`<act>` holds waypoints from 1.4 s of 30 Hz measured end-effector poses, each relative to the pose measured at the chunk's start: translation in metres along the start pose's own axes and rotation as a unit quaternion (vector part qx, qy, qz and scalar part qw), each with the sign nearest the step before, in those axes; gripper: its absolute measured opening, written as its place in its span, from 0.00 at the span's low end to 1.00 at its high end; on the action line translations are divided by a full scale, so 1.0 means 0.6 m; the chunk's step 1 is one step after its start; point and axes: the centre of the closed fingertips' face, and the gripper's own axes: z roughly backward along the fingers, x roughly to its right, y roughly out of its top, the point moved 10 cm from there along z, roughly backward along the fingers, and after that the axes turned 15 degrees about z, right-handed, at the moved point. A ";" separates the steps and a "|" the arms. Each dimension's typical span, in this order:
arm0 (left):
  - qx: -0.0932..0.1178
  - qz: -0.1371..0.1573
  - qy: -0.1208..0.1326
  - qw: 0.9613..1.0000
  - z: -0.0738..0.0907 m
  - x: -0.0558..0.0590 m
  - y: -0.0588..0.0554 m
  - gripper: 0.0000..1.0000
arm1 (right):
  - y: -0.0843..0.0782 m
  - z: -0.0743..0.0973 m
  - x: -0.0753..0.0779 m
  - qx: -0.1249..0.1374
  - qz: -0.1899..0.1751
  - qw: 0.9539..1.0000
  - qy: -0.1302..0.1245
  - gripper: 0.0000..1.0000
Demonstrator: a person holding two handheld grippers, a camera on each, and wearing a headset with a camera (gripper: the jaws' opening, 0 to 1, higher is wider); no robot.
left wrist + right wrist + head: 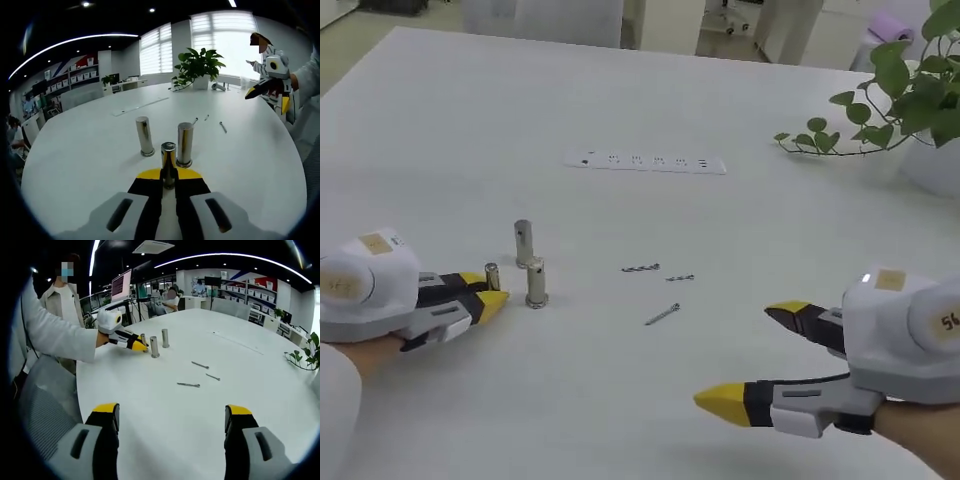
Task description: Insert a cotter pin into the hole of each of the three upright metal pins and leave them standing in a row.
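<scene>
the three metal pins (536, 282) stand upright in a cluster, none pinned as far as we can tell. three cotter pins (662, 315) lie loose on the table (720, 100) nearby. our left gripper (490, 287) clamps the nearest metal pin (168, 152); our right gripper (740, 355) gapes empty. we judge every insertion is yet to do.

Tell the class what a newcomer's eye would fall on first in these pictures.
Three metal pins stand close together at the left of the table, one clamped in the left gripper. Three cotter pins lie loose mid-table, and the right gripper hangs open, apart from them. A leafy plant sits at the far right.
</scene>
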 end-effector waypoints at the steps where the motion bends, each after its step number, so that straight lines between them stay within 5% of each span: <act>1: 0.000 -0.002 -0.001 1.000 0.001 0.001 0.000 0.06 | 0.000 0.000 0.000 0.001 0.000 1.000 0.000 0.89; 11: -0.003 -0.021 -0.030 0.999 0.012 0.050 0.007 0.06 | 0.002 -0.002 0.002 0.013 0.001 1.000 0.001 0.89; 25: -0.006 -0.028 -0.067 0.997 -0.011 0.129 -0.002 0.06 | -0.002 -0.001 0.003 0.021 0.004 1.000 0.006 0.89; 42: -0.018 -0.038 -0.109 0.993 -0.036 0.190 -0.017 0.06 | -0.007 0.003 -0.003 0.025 0.000 1.000 0.003 0.89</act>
